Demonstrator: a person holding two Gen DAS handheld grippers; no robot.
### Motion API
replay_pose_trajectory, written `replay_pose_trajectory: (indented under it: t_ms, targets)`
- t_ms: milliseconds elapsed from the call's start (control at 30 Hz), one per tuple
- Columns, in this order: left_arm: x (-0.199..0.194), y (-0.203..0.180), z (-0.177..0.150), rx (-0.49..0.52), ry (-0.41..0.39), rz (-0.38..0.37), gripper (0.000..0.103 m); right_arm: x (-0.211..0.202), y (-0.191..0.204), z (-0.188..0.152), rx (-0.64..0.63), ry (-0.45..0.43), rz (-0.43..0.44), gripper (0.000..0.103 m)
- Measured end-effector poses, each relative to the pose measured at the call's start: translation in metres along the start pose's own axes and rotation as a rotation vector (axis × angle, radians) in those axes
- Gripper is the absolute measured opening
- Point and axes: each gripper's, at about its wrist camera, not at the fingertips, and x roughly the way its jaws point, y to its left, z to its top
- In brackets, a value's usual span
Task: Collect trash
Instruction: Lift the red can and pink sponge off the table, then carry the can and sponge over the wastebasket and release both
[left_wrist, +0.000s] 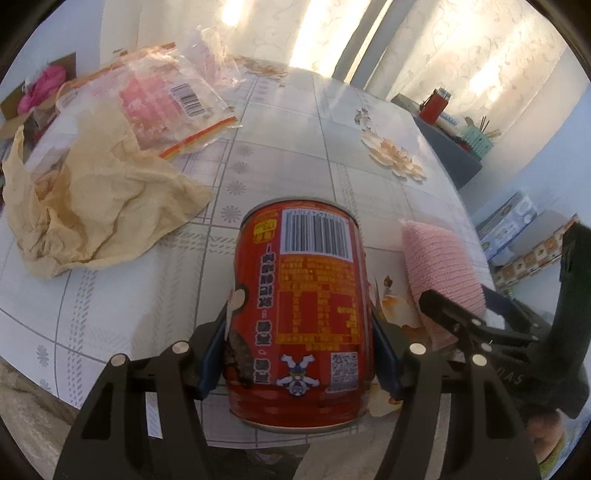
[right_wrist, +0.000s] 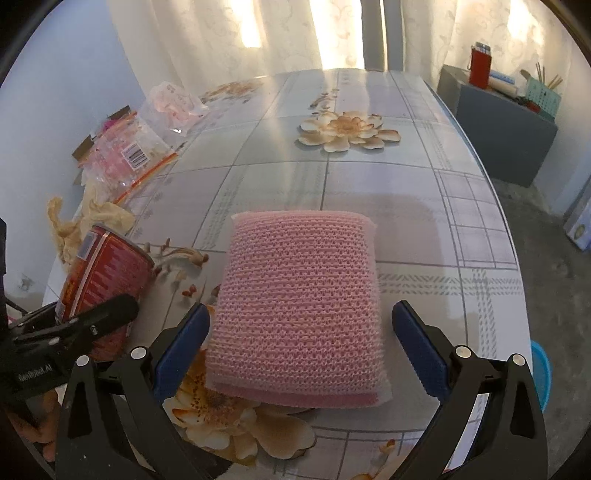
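Note:
A red can (left_wrist: 303, 314) lies between the fingers of my left gripper (left_wrist: 299, 354), which is shut on it just above the table; the can also shows at the left in the right wrist view (right_wrist: 103, 280). A pink sponge (right_wrist: 295, 314) lies on the table between the spread fingers of my right gripper (right_wrist: 299, 350), which is open and not touching it. The sponge shows in the left wrist view (left_wrist: 439, 273) too. A crumpled beige paper (left_wrist: 92, 210) and clear plastic bags (left_wrist: 162, 103) lie at the left.
The table (right_wrist: 369, 177) has a floral tiled cloth. A cardboard box (left_wrist: 33, 99) sits past its left edge. A grey cabinet (right_wrist: 506, 129) with a red bottle (right_wrist: 479, 66) stands at the back right. A blue bin (right_wrist: 541, 373) is below the right edge.

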Motion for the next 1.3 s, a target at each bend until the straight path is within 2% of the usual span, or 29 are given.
replay_pose_trajectory:
  t_ms: [233, 433, 600, 833, 1067, 1200, 1300]
  targets:
    - [0.003, -0.006, 0.0, 0.05, -0.006, 0.027, 0.064, 0.001, -0.001, -0.005, -0.016, -0.024, -0.057, 0.094]
    - [0.003, 0.0, 0.001, 0.053, -0.041, 0.029, 0.064, 0.005, 0.006, -0.006, -0.049, -0.041, -0.14, 0.08]
    - [0.001, 0.007, 0.001, 0.044, -0.072, 0.031, 0.064, 0.005, 0.007, -0.003, -0.051, -0.039, -0.146, 0.078]
    - [-0.003, 0.018, 0.005, 0.047, -0.096, 0.0, 0.064, 0.003, 0.003, 0.001, 0.037, -0.053, -0.106, 0.076]
    - [-0.019, 0.014, 0.005, 0.085, -0.138, -0.028, 0.064, -0.016, -0.021, 0.005, 0.121, -0.079, -0.001, 0.076]
    - [-0.029, -0.012, 0.011, 0.147, -0.166, -0.056, 0.064, -0.039, -0.044, 0.002, 0.174, -0.131, 0.02, 0.076]
    - [-0.035, -0.048, 0.016, 0.217, -0.181, -0.121, 0.064, -0.067, -0.071, -0.01, 0.229, -0.18, -0.004, 0.076]
